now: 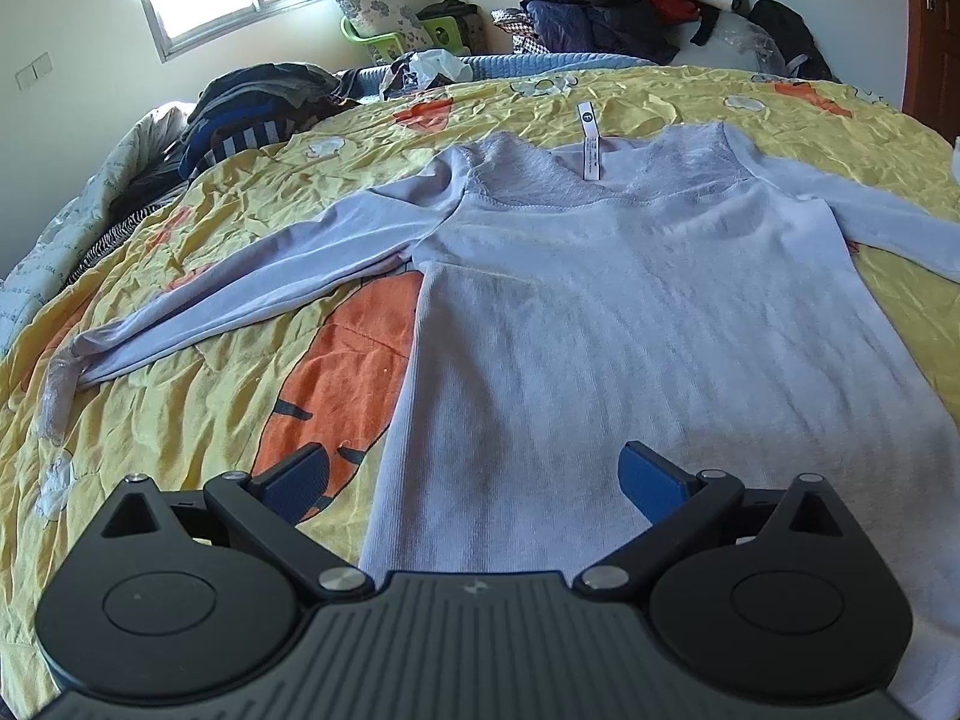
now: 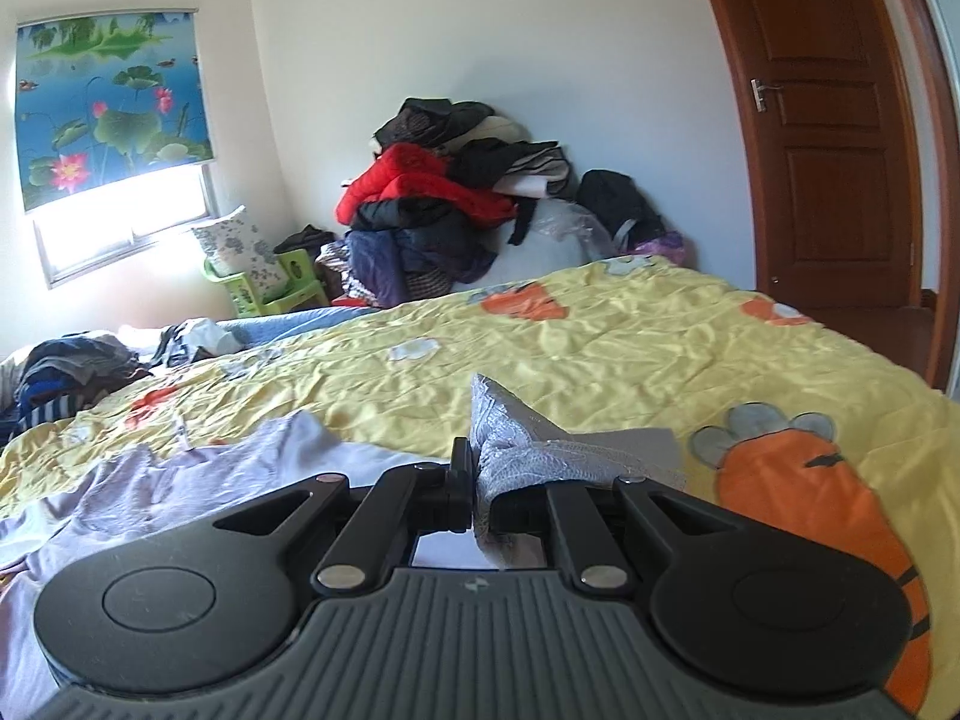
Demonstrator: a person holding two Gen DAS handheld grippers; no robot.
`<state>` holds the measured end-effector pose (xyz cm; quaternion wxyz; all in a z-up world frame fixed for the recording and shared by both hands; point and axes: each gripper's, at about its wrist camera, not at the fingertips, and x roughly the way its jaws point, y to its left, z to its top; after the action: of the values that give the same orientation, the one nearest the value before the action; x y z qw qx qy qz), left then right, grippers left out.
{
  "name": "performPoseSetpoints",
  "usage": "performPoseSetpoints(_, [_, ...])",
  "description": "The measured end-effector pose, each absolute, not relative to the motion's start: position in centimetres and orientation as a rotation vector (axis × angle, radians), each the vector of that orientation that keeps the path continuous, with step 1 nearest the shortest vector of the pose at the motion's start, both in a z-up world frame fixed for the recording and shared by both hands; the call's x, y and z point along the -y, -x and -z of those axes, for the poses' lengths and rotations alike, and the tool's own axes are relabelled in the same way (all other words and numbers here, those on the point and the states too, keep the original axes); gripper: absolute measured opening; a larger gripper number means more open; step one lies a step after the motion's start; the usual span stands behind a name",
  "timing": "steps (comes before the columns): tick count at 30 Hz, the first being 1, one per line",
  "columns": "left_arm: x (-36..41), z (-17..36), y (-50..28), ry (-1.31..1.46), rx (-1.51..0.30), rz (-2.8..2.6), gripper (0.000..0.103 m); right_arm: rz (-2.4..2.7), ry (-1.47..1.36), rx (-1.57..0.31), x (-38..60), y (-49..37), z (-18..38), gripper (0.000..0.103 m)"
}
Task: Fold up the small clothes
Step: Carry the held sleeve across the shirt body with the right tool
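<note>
Lavender long-sleeve top (image 1: 600,300) flat on yellow carrot-print quilt (image 1: 180,396), right gripper (image 2: 474,480) clamped on lace sleeve cuff (image 2: 510,450), left gripper (image 1: 474,474) jaws apart over the hem; carry sleeve across body keeping it taut, left pinning hem.

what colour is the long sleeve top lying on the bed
Pale lilac top, with a lacy panel near the neckline; clearest in the left wrist view.
</note>
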<state>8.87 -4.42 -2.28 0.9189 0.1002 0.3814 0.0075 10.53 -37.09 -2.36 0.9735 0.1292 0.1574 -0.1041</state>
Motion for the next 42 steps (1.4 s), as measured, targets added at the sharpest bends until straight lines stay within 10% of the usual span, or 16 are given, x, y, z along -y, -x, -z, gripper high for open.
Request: performPoseSetpoints(42, [0.6,2.8,-9.1,-0.125,-0.809,-0.038,0.103,-0.02,-0.227,-0.358,23.8,-16.8,-1.8,0.011])
